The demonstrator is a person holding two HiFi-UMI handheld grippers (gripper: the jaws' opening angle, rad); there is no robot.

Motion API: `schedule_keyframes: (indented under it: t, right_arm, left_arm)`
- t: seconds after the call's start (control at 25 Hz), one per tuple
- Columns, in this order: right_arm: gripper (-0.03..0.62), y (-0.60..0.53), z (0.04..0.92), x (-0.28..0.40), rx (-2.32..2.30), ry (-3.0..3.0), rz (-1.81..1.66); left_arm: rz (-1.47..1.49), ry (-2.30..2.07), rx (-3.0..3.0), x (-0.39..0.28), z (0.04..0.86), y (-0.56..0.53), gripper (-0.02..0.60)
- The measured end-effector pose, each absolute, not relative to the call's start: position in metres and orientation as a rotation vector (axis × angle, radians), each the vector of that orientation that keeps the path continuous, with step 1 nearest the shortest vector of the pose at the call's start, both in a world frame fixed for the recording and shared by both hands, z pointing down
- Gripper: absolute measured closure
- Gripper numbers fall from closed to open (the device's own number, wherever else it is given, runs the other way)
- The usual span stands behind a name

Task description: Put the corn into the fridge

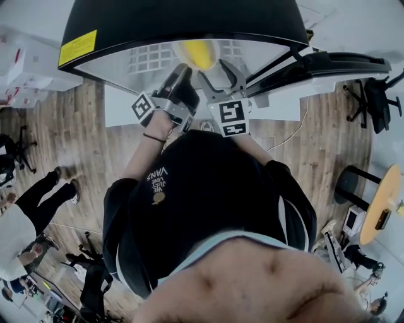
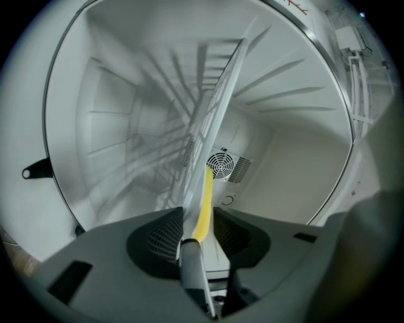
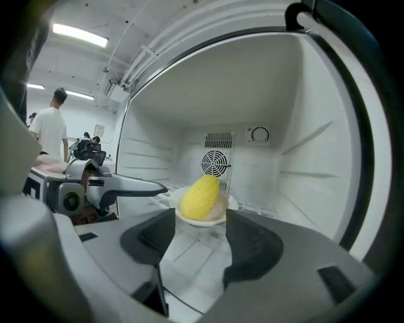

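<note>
The open fridge (image 1: 189,19) is filling the 12 o'clock side of the head view, its white inside facing the person. That person's dark-sleeved arms are reaching into it over the wooden floor (image 1: 69,126). In the right gripper view a bystander in a white shirt (image 3: 50,129) is standing outside the fridge at 9 o'clock.

The left tongs (image 1: 182,70) are coming in from 9 o'clock of a white plate (image 3: 189,219). They are turned on their side and clenching on the plate's rim. In the left gripper view the rim is running edge-on between the two pads, and both pads are pressing close against it.

The right tongs (image 3: 199,233) are hanging released, with the jaws standing well apart and nothing between them. They are pointing at the plate from 6 o'clock without touching it.

The plate is sitting on the fridge's white shelf, near the middle of the compartment. The corn (image 3: 199,197) is lying tilted on the plate, inside the fridge. A round fan vent (image 3: 215,163) is showing on the back wall at 12 o'clock of the corn. A small dial (image 3: 259,134) is sitting at about 1 o'clock of that vent.
</note>
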State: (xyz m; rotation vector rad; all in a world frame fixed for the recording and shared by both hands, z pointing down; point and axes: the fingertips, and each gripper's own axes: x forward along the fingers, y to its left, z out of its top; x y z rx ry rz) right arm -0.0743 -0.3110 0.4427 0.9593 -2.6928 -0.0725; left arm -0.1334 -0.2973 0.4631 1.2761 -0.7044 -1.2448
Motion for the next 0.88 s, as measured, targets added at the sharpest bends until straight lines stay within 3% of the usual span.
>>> schedule_keyframes:
  t: [0.88]
  right_arm:
    - [0.353,-0.334,0.443,-0.086,0.914,-2.716,-0.06]
  left_arm:
    - [-1.29,-0.751,1.225,-0.145,0.476,-0.297,0.453]
